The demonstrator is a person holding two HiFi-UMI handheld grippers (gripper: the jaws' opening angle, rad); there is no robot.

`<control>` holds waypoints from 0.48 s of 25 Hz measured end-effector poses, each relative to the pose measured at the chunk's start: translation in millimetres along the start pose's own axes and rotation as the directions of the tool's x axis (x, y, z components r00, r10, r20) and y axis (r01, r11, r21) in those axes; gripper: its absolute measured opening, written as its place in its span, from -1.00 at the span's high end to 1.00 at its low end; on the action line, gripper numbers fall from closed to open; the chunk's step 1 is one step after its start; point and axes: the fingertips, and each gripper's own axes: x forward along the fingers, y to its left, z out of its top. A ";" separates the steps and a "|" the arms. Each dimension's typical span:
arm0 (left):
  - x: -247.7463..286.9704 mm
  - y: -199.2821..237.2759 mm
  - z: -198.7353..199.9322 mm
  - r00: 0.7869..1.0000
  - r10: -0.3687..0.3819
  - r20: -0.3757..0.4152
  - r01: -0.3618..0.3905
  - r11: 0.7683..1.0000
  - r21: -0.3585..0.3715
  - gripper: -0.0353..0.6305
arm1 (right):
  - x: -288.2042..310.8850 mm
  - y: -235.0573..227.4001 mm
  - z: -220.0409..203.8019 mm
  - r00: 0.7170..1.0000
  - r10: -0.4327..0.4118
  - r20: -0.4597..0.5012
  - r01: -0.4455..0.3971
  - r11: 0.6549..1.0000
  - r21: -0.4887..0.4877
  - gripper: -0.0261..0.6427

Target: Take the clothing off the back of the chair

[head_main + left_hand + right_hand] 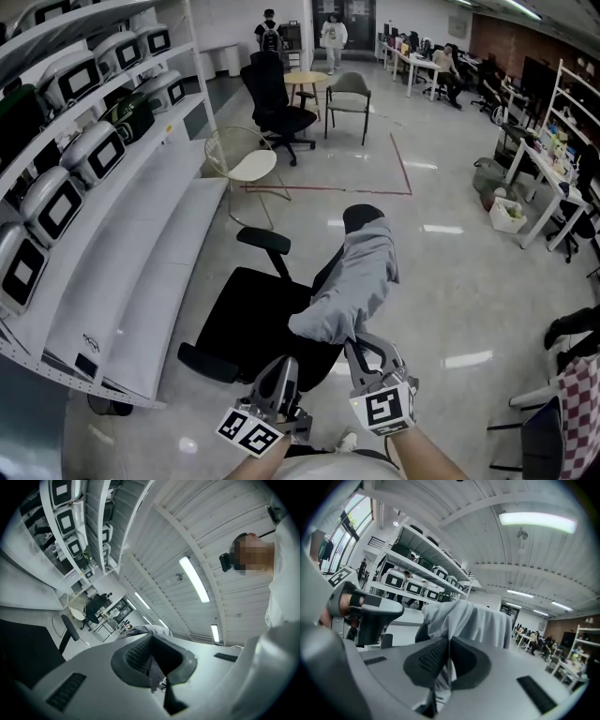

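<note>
Right gripper [359,345]: fingers pressed together on the lower hem of the grey garment [361,272]. A fold of the same cloth is pinched between the fingers of the left gripper [284,367], just beside the right. Beyond and above both sets of fingers, the garment is seen draped over the backrest of the black office chair [248,323]. Progress is judged as follows: a grasp is made with both grippers, but nothing is lifted yet; drawing the garment up and clear of the backrest is left.
</note>
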 end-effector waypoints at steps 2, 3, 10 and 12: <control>0.1 -1.5 -1.8 1.000 -0.008 -0.006 0.008 1.000 -0.005 0.87 | -4.0 2.0 1.7 1.000 -0.004 0.003 0.004 1.000 0.003 0.85; 0.0 -2.2 -3.0 1.000 -0.012 -0.010 0.012 1.000 -0.009 0.87 | -5.9 2.8 2.2 1.000 -0.008 0.004 0.008 1.000 0.005 0.85; -3.9 -8.9 -4.6 0.999 -0.041 -0.022 0.040 0.999 -0.022 0.87 | -17.0 8.7 6.8 1.000 -0.026 0.005 0.026 1.000 -0.001 0.86; -6.5 -9.6 -3.9 0.999 -0.046 -0.024 0.046 0.999 -0.025 0.87 | -20.4 11.1 8.1 1.000 -0.030 0.005 0.030 1.000 0.000 0.86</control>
